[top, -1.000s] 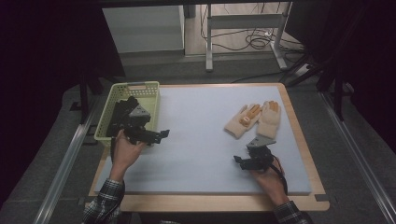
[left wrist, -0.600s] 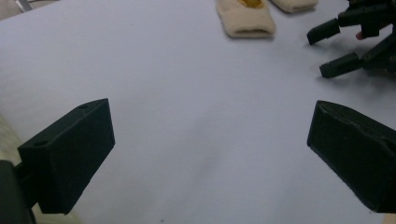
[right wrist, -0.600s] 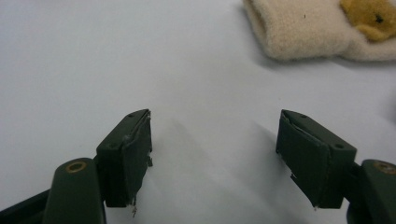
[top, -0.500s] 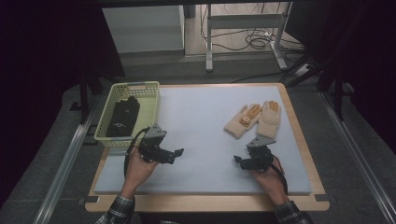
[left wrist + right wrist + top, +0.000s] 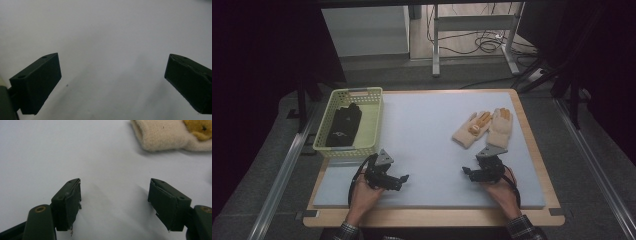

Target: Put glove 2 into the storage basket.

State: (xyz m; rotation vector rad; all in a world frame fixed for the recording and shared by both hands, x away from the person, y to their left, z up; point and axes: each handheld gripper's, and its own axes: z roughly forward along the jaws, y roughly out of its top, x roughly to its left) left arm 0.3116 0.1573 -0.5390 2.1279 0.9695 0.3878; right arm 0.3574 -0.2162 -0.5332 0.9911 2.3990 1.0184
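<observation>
Two cream gloves (image 5: pixel 484 127) with orange patches lie side by side on the pale mat (image 5: pixel 422 130) at the right. One glove's cuff (image 5: pixel 160 135) shows in the right gripper view, ahead and to the right of the jaws. My right gripper (image 5: pixel 468 173) rests low on the mat just in front of the gloves, open and empty (image 5: pixel 115 197). Near the mat's front left, my left gripper (image 5: pixel 401 181) is held wide open over bare mat (image 5: pixel 112 75). A dark folded item (image 5: pixel 344 125) lies inside the yellow-green basket (image 5: pixel 374 120).
The basket stands at the table's left edge, behind my left gripper. A wooden table border (image 5: pixel 432 217) runs around the mat. Beyond the table are metal stand legs (image 5: pixel 436 47) and cables (image 5: pixel 484 42) on the floor. Bare mat spans the middle.
My left gripper has come away from the basket and moved toward the front of the mat, leaving the dark item in the basket. The right gripper has stayed in place.
</observation>
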